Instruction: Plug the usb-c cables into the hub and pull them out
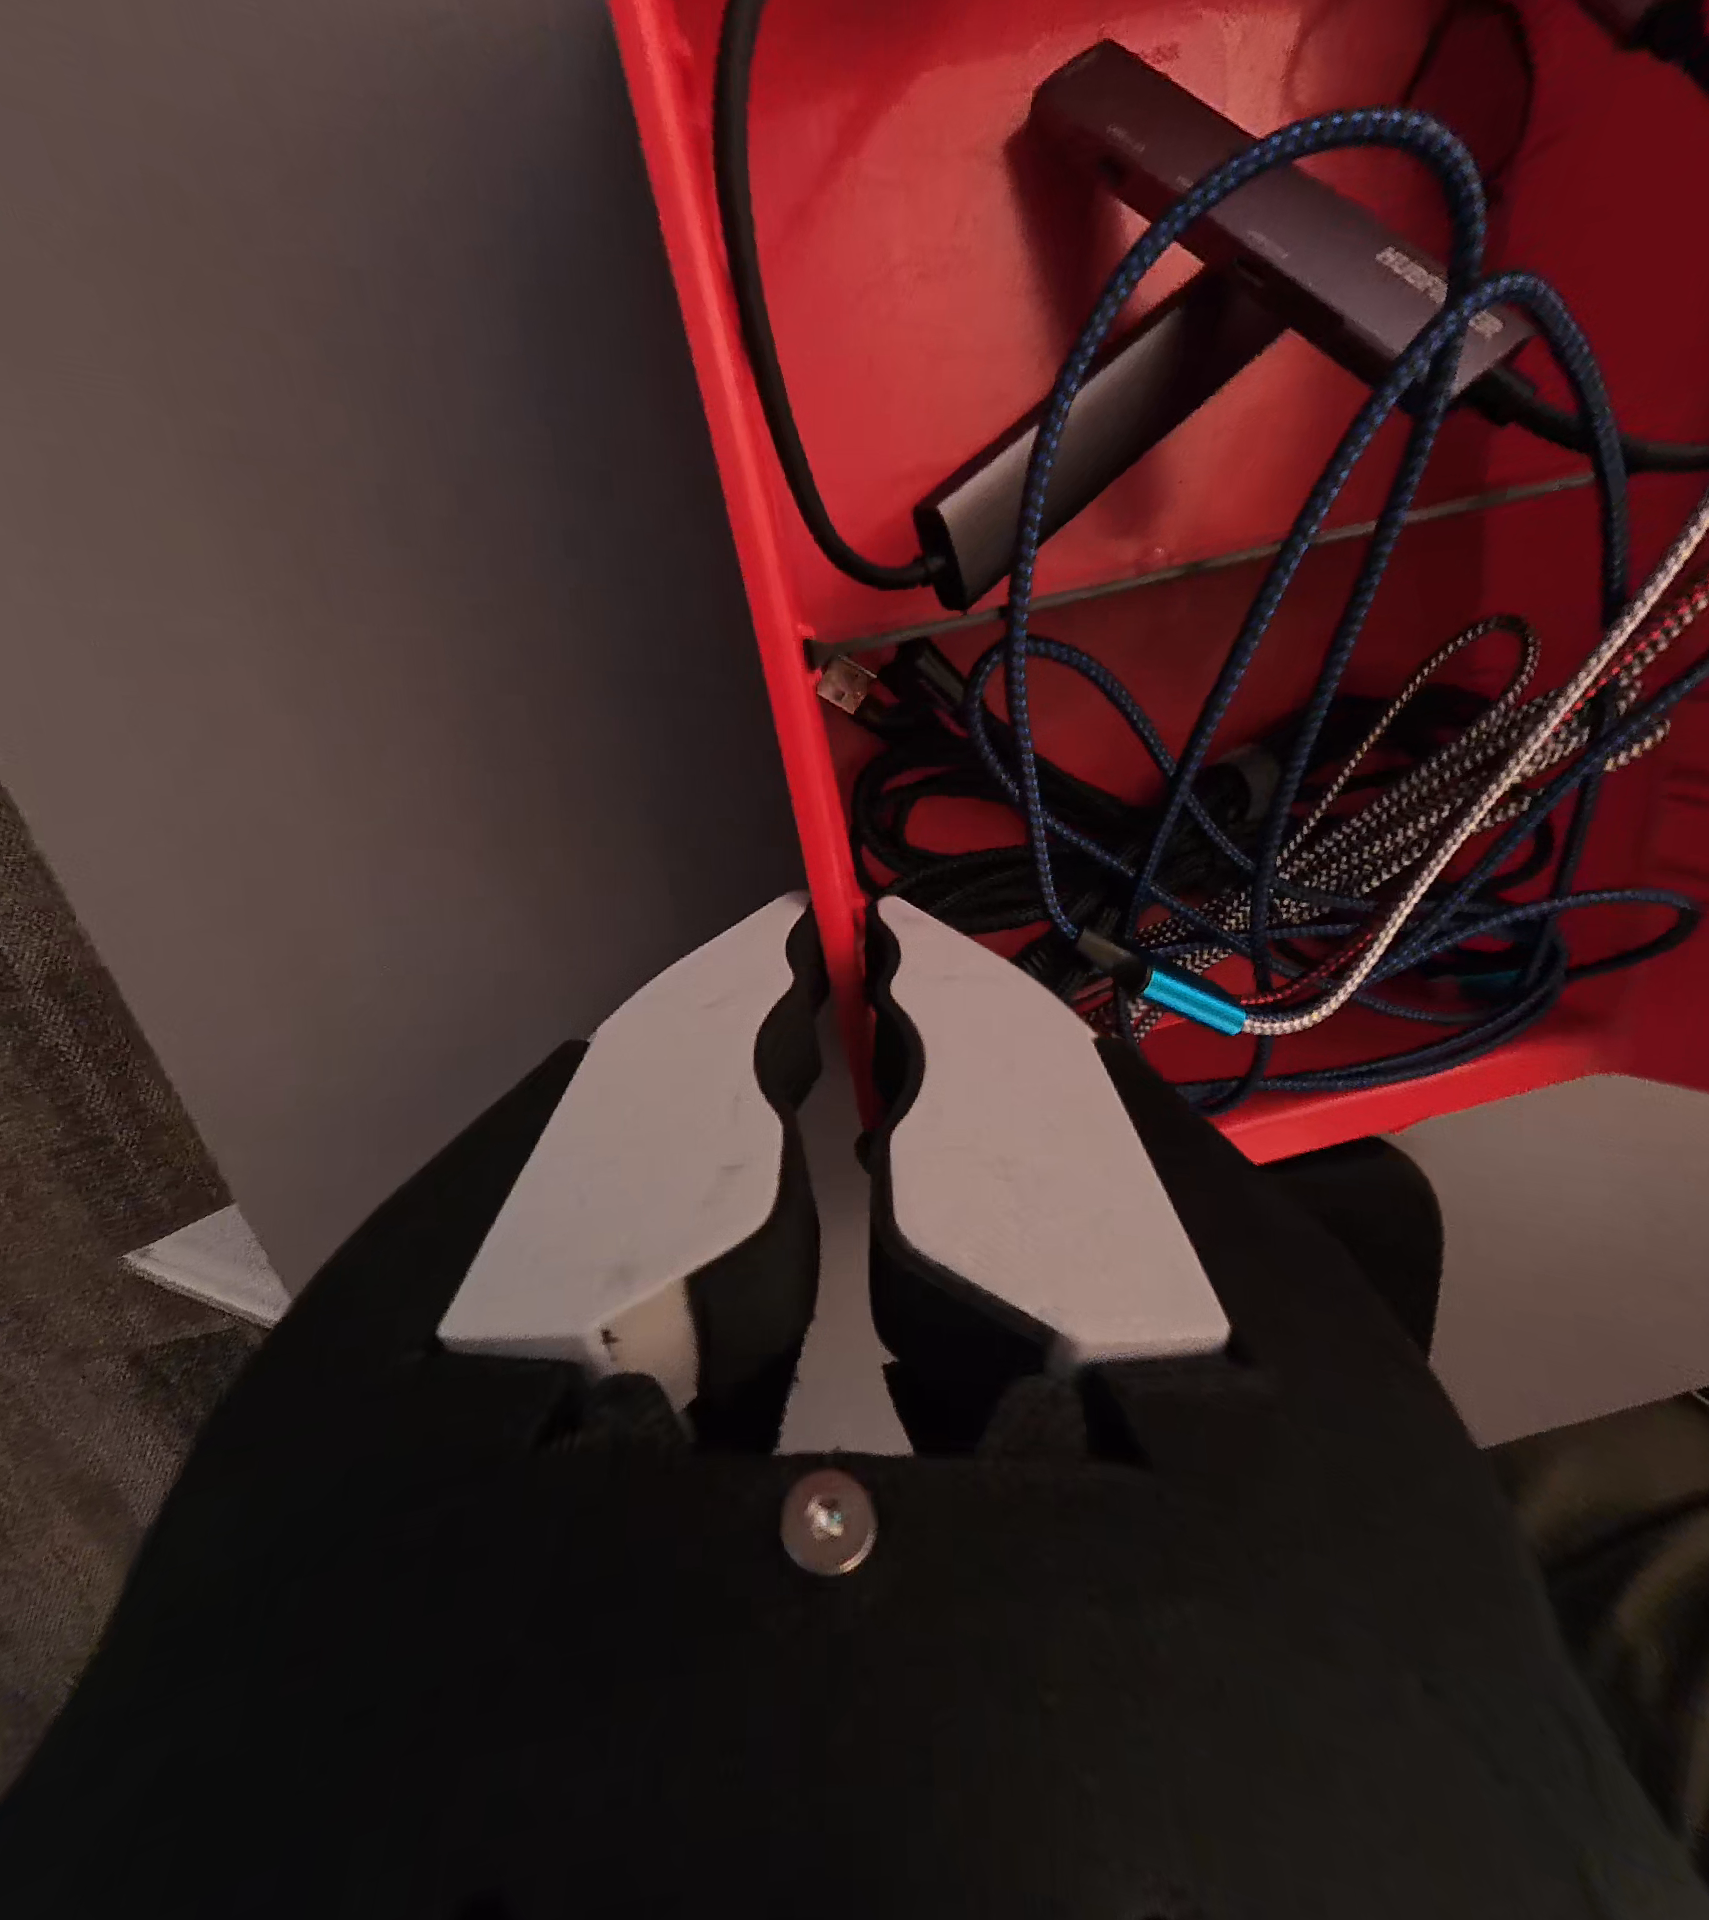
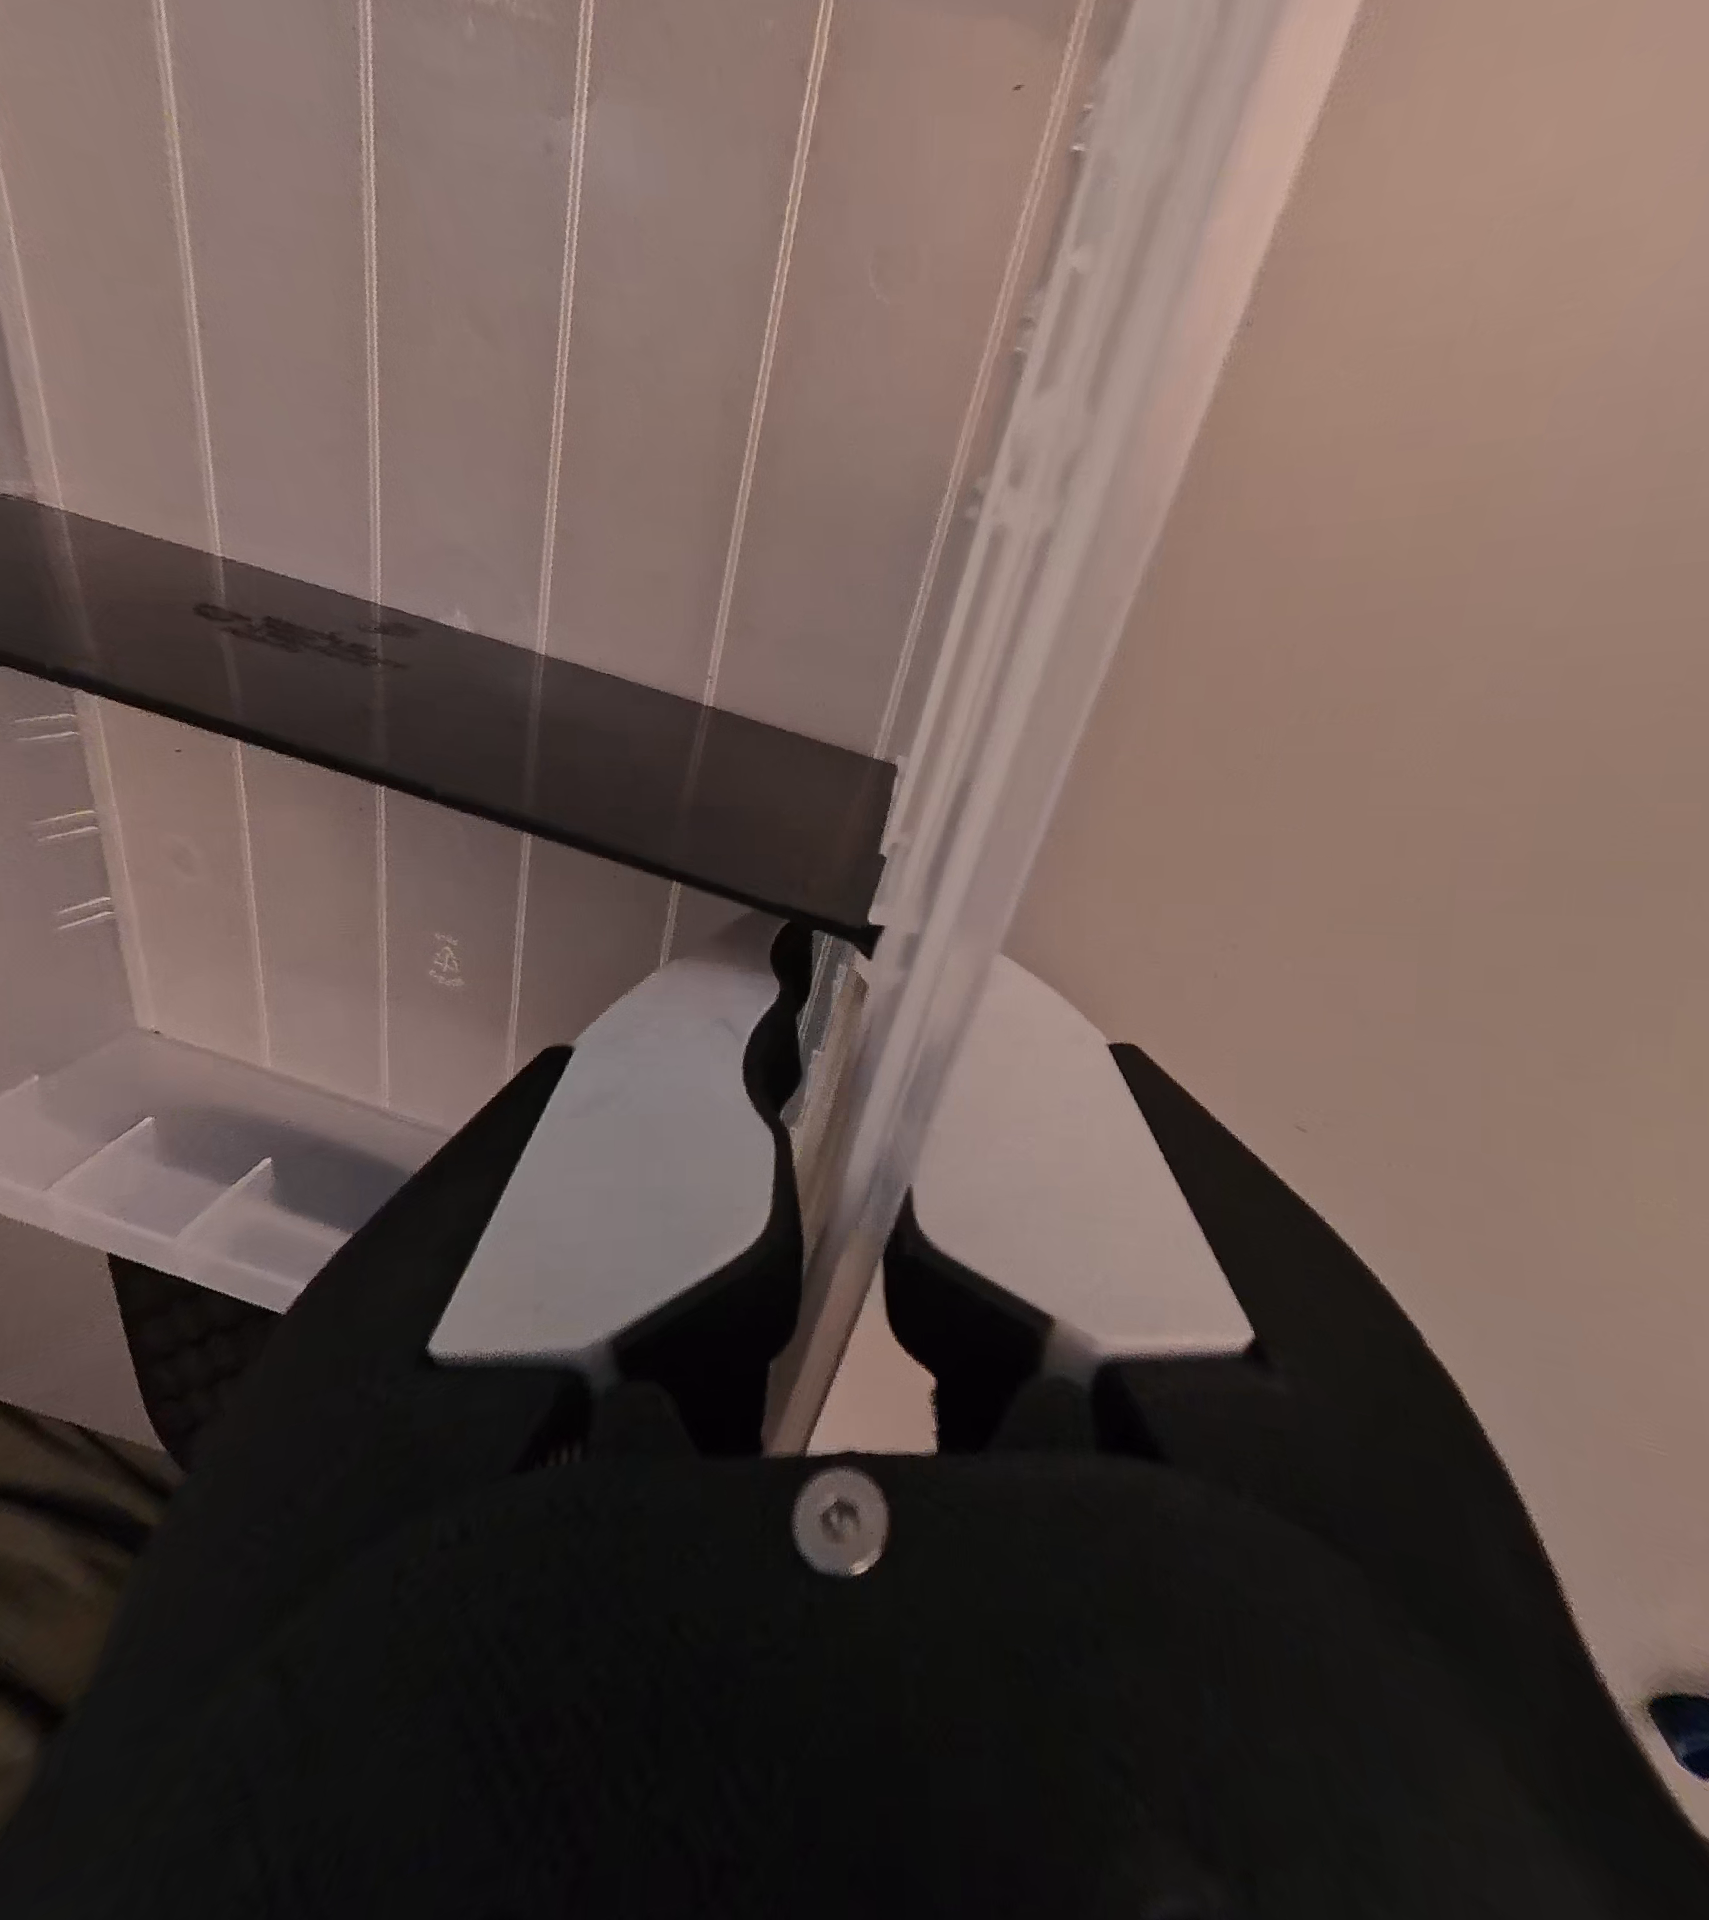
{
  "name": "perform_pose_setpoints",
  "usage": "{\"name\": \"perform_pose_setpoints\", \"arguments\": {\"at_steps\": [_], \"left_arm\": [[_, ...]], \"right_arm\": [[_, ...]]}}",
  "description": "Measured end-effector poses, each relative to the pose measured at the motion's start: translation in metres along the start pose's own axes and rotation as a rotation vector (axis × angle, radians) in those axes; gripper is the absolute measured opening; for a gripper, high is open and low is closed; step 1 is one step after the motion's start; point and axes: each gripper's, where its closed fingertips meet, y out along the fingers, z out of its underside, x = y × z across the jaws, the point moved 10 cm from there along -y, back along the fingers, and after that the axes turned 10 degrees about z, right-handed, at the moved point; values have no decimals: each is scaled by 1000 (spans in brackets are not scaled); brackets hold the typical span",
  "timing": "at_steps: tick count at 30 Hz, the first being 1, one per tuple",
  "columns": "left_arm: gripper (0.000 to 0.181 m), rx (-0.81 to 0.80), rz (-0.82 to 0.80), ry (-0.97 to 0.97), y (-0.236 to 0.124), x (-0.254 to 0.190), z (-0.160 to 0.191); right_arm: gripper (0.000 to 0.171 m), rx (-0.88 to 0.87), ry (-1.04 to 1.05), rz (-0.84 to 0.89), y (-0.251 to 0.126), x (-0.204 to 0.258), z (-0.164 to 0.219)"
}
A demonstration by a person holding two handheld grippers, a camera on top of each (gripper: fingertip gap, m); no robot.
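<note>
My left gripper (image 1: 842, 935) is clamped on the thin wall of a red bin (image 1: 933, 343). Inside it lie a grey hub (image 1: 1286, 223) and a tangle of braided cables (image 1: 1349, 831), one ending in a blue plug (image 1: 1193, 1003). My right gripper (image 2: 845, 971) pinches the rim of a clear bin (image 2: 1026, 644) crossed by a black divider (image 2: 476, 717). The cables look light and floppy; I judge the stiff plug the place to grip, though the light hub may slide.
</note>
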Motion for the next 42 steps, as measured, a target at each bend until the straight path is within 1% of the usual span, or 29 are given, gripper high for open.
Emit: {"name": "perform_pose_setpoints", "arguments": {"at_steps": [3,7,9,11,13,15,16,19,21,22,23,24,26,28,30,33,34,35,36,37,39,40,41,42], "left_arm": [[4,-25,-8,-18,-4,9,4],[6,-61,21,24,-8,12,6],[20,-122,1,32,-17,12,7],[30,-207,-2,55,-33,7,9],[38,-320,-13,116,-50,-6,13],[38,-429,11,224,-63,-29,19],[40,-480,38,289,-66,-43,21],[54,-628,116,476,-66,-82,28],[87,-738,230,556,-59,-105,32],[88,-770,298,577,-54,-113,34],[88,-776,349,593,-47,-118,34],[88,-761,358,592,-40,-119,31],[84,-682,286,559,-24,-118,19],[70,-595,263,556,-15,-120,7],[59,-539,222,560,-16,-125,-8],[55,-415,79,543,-14,-128,-30],[54,-370,52,529,-11,-128,-37],[53,-337,54,520,-8,-128,-43],[51,-324,81,515,-4,-128,-48],[50,-329,135,511,1,-129,-51],[55,-378,289,504,10,-129,-52],[50,-419,355,509,16,-127,-51],[45,-428,390,519,21,-123,-52],[53,-399,379,483,25,-117,-55]], "right_arm": [[16,-1,13,-20,0,-1,0],[23,-7,57,-67,-1,-2,2],[28,-10,100,-106,-4,-5,4],[33,-34,127,-101,-10,-8,7],[33,-71,143,-59,-21,-11,10],[35,-126,165,-4,-35,-13,12],[36,-159,174,19,-43,-14,13],[36,-288,194,107,-73,-11,15],[36,-414,172,172,-98,-4,16],[36,-501,140,214,-111,1,15],[36,-599,98,258,-124,7,15],[36,-706,53,301,-138,14,14],[44,-935,-4,373,-161,28,14],[51,-1148,-5,393,-180,42,16],[64,-1329,-7,381,-190,55,20],[62,-1561,-33,425,-198,73,24],[58,-1604,-44,440,-200,77,25],[54,-1620,-57,441,-200,81,25],[54,-1615,-70,432,-200,84,23],[54,-1601,-81,420,-199,86,21],[54,-1589,-94,420,-196,89,17],[54,-1590,-98,423,-194,90,16],[54,-1585,-101,418,-193,91,14],[54,-1576,-104,405,-191,92,12]]}}
